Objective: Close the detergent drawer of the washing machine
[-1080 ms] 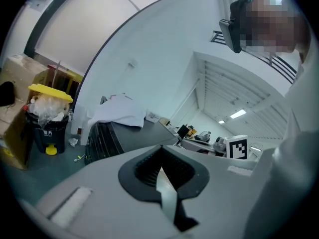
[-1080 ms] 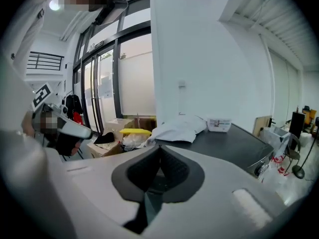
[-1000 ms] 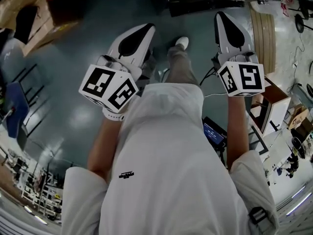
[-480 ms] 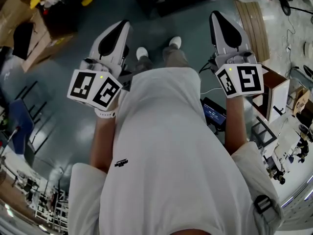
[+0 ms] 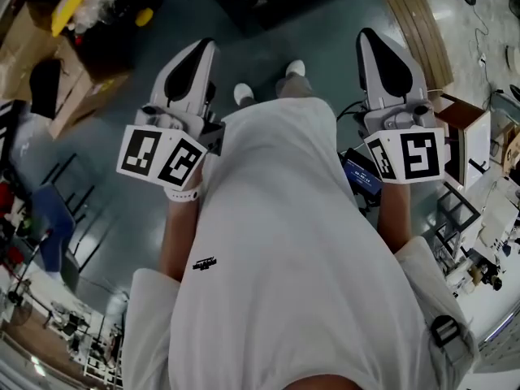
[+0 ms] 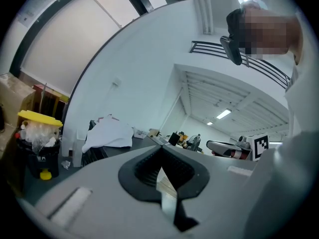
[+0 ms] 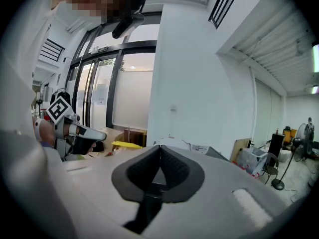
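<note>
You're pre-approach, I'd say: L gripper [image 5: 201, 49] upper left & R gripper [image 5: 371, 37] upper right both pinched shut on nothing, no washer/drawer in view, so locate it first.

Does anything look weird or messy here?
Nothing looks spilled or broken. The odd part is that no washing machine shows in any view. The left gripper and right gripper are both shut on nothing, held out above the floor.

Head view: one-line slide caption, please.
Person in white shirt holds left hand-held gripper and right hand-held gripper, both shut and empty, over the grey floor; no washing machine in view.
</note>
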